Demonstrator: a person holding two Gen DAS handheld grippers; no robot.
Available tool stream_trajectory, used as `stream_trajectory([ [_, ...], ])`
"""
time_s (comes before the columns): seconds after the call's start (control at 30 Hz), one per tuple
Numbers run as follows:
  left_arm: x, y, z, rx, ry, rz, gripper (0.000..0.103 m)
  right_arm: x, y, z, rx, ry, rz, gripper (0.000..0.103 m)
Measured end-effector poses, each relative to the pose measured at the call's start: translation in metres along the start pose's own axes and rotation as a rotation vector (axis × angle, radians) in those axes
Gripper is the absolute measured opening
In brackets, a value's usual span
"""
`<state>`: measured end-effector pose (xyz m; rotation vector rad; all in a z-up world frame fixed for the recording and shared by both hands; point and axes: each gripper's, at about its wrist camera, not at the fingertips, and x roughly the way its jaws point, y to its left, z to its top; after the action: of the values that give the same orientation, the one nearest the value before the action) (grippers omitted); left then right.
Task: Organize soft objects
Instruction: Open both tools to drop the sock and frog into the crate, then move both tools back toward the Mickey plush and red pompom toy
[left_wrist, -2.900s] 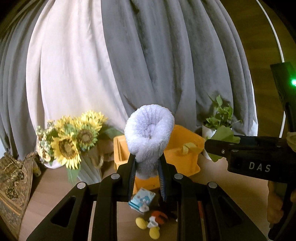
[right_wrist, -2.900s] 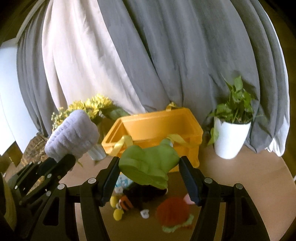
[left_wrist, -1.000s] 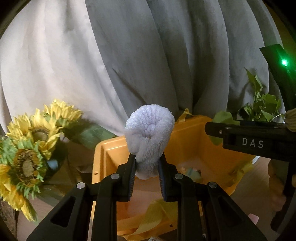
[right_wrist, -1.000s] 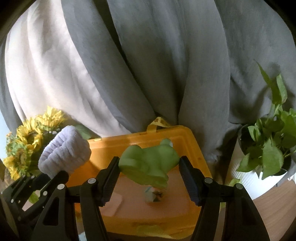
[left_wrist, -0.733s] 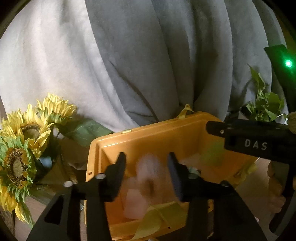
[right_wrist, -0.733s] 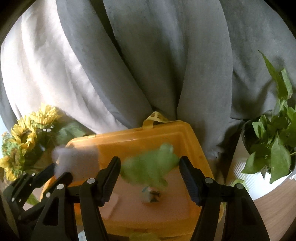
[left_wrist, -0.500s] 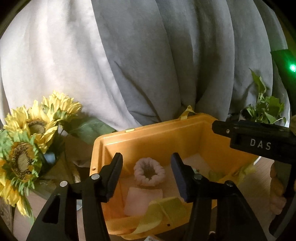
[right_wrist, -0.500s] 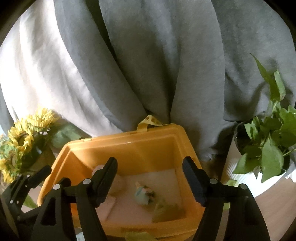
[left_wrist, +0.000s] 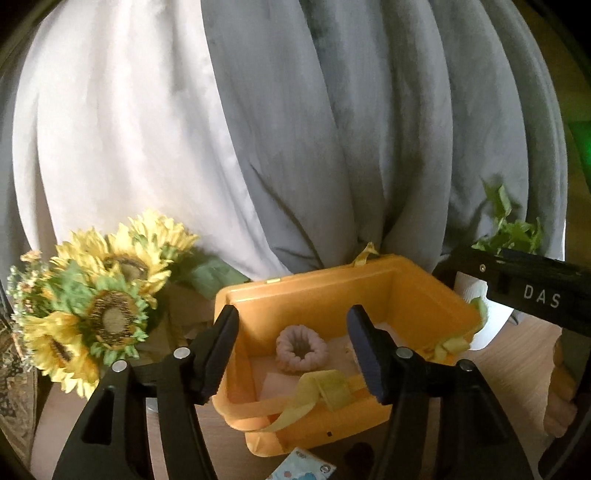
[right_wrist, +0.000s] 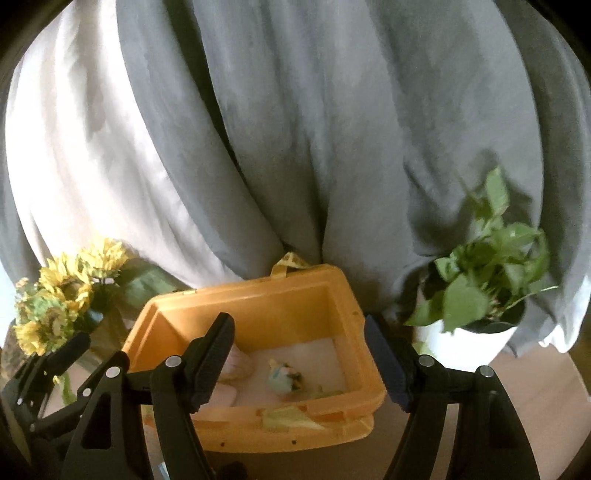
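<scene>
An orange basket (left_wrist: 317, 291) stands on the wooden table; it also shows in the right wrist view (right_wrist: 251, 299). A fluffy pale ring-shaped soft toy (left_wrist: 301, 347) lies on its floor, partly seen in the right wrist view (right_wrist: 236, 363). A small blue-green soft toy (right_wrist: 282, 376) lies beside it, and a bit of green toy (right_wrist: 325, 393) near the front wall. My left gripper (left_wrist: 291, 347) is open and empty above the basket's front. My right gripper (right_wrist: 299, 358) is open and empty above the basket.
Sunflowers (left_wrist: 99, 306) stand left of the basket. A potted green plant (right_wrist: 484, 280) in a white pot stands to the right. Grey and white curtains hang behind. A blue patterned packet (left_wrist: 303, 467) lies on the table before the basket.
Both grippers opened and dropped their loads: the pale fluffy ring and the green toy fell into the basket. Both grippers have since pulled back a little.
</scene>
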<state>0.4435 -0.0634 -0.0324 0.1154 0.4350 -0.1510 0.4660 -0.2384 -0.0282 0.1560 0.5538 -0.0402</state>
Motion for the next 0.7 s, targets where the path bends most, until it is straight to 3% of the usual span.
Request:
stream_trajectory([
  [0.4, -0.056, -0.006, -0.015, 0.039, -0.042, -0.012, 0.064, -0.057, 0.001, -0.027, 0.028, -0.015, -0.033, 0.074],
  [0.7, -0.085, -0.010, -0.035, 0.062, -0.022, -0.018, 0.064, -0.084, 0.003, -0.054, 0.013, 0.000, -0.044, 0.074],
])
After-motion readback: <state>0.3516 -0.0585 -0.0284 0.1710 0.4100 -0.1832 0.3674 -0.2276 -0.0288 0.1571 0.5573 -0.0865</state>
